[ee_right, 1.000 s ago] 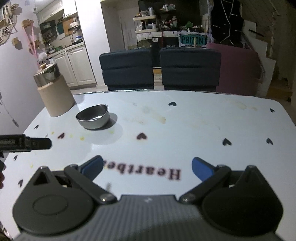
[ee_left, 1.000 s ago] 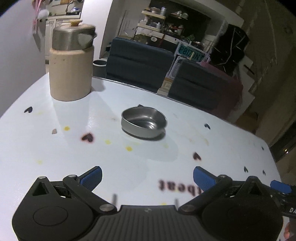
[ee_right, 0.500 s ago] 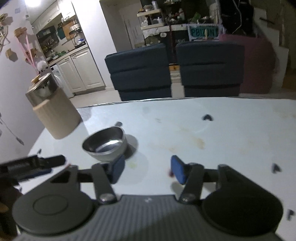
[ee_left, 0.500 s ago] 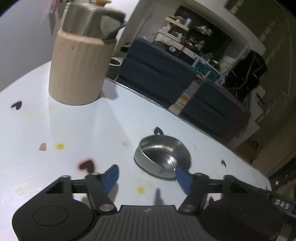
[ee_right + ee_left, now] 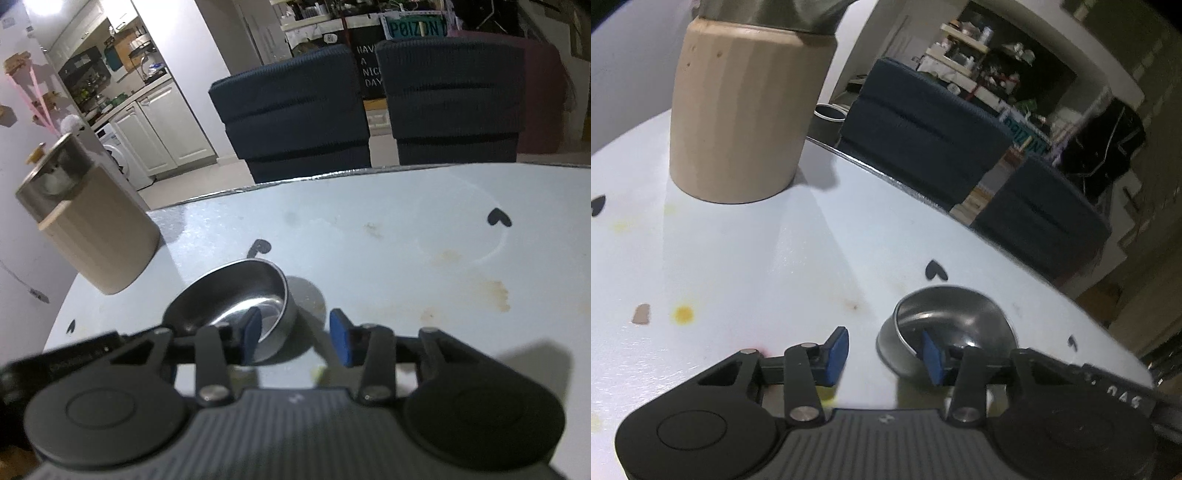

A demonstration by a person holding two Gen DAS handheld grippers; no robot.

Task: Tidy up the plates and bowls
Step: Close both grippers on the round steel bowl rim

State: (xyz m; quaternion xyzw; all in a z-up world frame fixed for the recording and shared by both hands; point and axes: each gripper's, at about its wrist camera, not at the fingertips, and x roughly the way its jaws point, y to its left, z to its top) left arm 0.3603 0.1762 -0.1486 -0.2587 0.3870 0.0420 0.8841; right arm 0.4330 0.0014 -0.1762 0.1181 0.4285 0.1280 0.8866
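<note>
Both grippers have closed in on the small steel bowl [image 5: 947, 325] on the white desk [image 5: 746, 258], fingers narrowing. Left gripper [image 5: 884, 356] and right gripper [image 5: 295, 338] each straddle opposite sides of its rim, one blue pad inside, one outside, not yet clamped. A beige canister [image 5: 738, 118] stands behind.

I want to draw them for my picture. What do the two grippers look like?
Both match. The left gripper and right gripper have a dark grey ribbed body, two round black side housings, black linkage arms with silver pivot pins, and flat blue pads on the fingertips. A black bar beside the left gripper bears small white lettering.
</note>
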